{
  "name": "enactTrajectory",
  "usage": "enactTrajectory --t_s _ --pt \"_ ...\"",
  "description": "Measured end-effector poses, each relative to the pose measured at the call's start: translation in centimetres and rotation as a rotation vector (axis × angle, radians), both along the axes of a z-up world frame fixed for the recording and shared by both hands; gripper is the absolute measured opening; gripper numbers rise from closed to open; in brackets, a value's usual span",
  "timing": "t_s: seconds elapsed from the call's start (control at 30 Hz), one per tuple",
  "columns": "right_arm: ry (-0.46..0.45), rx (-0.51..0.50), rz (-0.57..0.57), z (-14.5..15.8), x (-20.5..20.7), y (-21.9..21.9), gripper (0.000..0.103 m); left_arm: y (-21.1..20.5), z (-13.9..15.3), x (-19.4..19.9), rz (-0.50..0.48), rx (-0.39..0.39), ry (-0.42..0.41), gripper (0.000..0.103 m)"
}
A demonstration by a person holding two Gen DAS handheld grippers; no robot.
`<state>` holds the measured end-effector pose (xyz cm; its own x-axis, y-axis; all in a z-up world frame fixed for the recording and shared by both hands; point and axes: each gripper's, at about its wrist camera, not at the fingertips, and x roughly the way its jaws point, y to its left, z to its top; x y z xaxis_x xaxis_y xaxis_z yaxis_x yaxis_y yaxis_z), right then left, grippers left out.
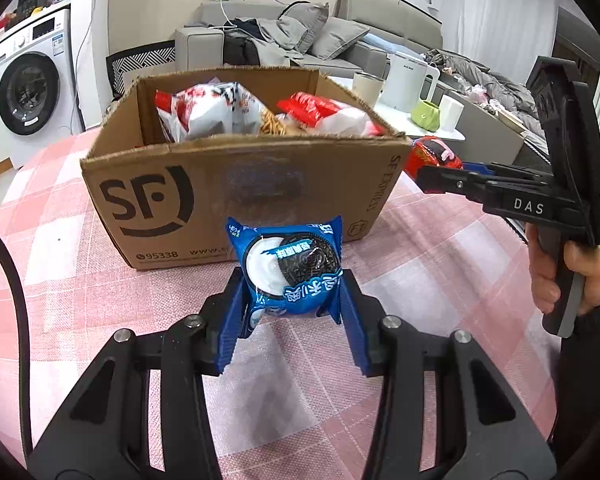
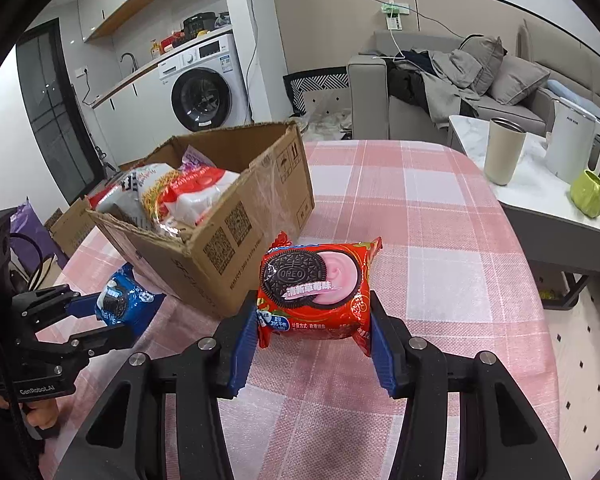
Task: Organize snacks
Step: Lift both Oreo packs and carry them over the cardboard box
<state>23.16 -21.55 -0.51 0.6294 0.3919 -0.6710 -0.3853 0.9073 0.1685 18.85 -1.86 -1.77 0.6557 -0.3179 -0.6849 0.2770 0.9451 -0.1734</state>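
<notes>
My left gripper (image 1: 289, 300) is shut on a blue Oreo pack (image 1: 289, 266), held just in front of the cardboard SF box (image 1: 235, 196). The box holds several snack bags (image 1: 215, 110). My right gripper (image 2: 314, 320) is shut on a red strawberry Oreo pack (image 2: 316, 288), held above the tablecloth beside the box's right corner (image 2: 227, 248). The left wrist view shows the right gripper (image 1: 440, 178) with the red pack (image 1: 432, 152) at the box's right side. The right wrist view shows the left gripper (image 2: 111, 312) with the blue pack (image 2: 125, 300).
The box stands on a pink checked tablecloth (image 2: 440, 240). A side table at the right carries a beige cup (image 2: 504, 152), a white kettle (image 2: 576, 144) and a green pot (image 2: 588, 194). A grey sofa (image 2: 460, 80) and a washing machine (image 2: 203, 88) stand behind.
</notes>
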Motion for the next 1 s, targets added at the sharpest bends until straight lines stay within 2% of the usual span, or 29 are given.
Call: enactTrajectory --t_s 0.53,0.73,1.0 --pt "-0.081 0.041 -0.001 3.8 -2.2 -0.3 0.050 3.1 6.5 -2.5 0.012 -0.058 -0.088 0.042" --pt "-0.094 0.051 0.021 5.0 -2.3 0.7 0.051 5.1 9.1 -3.0 0.054 -0.064 -0.133 0.042" --pt "-0.107 0.046 0.077 6.4 -1.9 3.9 0.051 7.2 12.1 -1.8 0.129 -0.038 -0.170 0.042"
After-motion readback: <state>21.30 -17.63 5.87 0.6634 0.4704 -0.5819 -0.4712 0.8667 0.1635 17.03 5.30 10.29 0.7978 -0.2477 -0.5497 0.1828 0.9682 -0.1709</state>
